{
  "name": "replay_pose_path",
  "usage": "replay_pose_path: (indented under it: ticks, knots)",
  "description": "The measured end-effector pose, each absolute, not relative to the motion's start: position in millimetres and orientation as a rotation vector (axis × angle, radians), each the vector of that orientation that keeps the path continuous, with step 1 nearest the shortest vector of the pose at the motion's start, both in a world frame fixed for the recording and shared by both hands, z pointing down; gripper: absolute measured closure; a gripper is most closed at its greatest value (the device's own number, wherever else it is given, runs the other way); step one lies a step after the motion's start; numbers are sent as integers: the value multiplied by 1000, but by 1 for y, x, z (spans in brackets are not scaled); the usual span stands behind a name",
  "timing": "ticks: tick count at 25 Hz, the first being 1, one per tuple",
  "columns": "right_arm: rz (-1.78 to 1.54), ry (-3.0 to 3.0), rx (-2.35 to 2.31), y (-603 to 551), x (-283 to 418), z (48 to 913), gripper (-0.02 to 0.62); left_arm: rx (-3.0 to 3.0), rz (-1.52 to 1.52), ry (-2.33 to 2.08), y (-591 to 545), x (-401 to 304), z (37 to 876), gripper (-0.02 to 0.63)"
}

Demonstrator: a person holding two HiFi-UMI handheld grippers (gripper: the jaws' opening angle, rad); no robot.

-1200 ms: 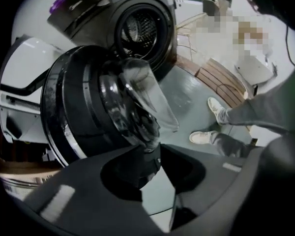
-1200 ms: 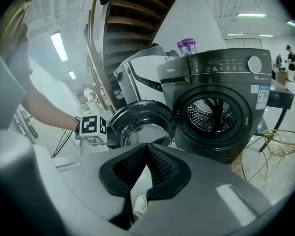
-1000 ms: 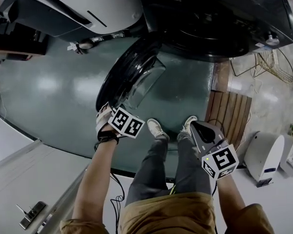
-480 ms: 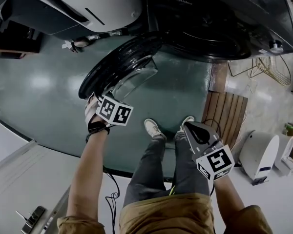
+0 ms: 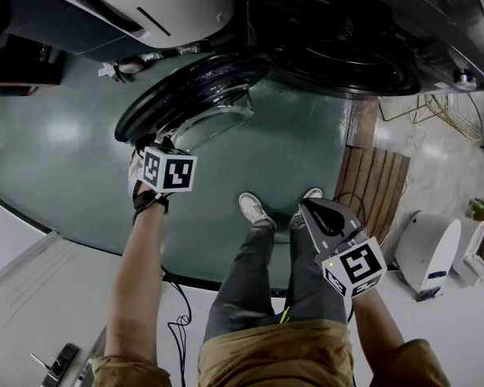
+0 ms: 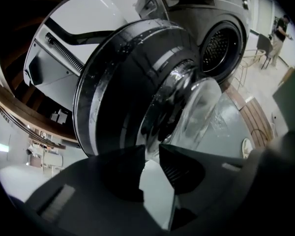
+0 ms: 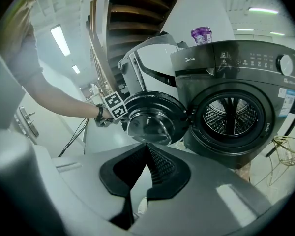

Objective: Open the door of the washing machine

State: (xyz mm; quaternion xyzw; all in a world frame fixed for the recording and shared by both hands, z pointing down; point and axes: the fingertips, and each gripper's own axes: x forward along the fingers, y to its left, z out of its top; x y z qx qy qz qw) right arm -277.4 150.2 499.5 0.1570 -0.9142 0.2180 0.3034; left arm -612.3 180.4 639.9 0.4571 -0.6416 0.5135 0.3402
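The dark front-loading washing machine stands with its drum opening uncovered. Its round door, with a bulging glass bowl, hangs swung out to the left. My left gripper is at the door's outer edge, its jaws nearly together and pinching the rim. My right gripper hovers in front of the machine, away from the door, shut with nothing in it.
A white appliance stands left of the washer, close behind the open door. A purple bottle sits on the washer. A wooden slat mat, wire basket and white device lie right. My feet stand below the door.
The door has swung farther out to the left, and my left gripper went with it at the rim, rolling as it moved. The right gripper drifted slightly.
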Motion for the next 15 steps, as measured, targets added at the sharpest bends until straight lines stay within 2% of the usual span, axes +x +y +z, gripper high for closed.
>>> replay_pose_path:
  ticks: [7,15]
  knots:
    - [581,-2411,425,146,-276,504,591,1158,1261,-1711,166,-638,636,453]
    - [591,-2402,435,147,-277,507,591,1183,1428,-1723,158,-656,638,453]
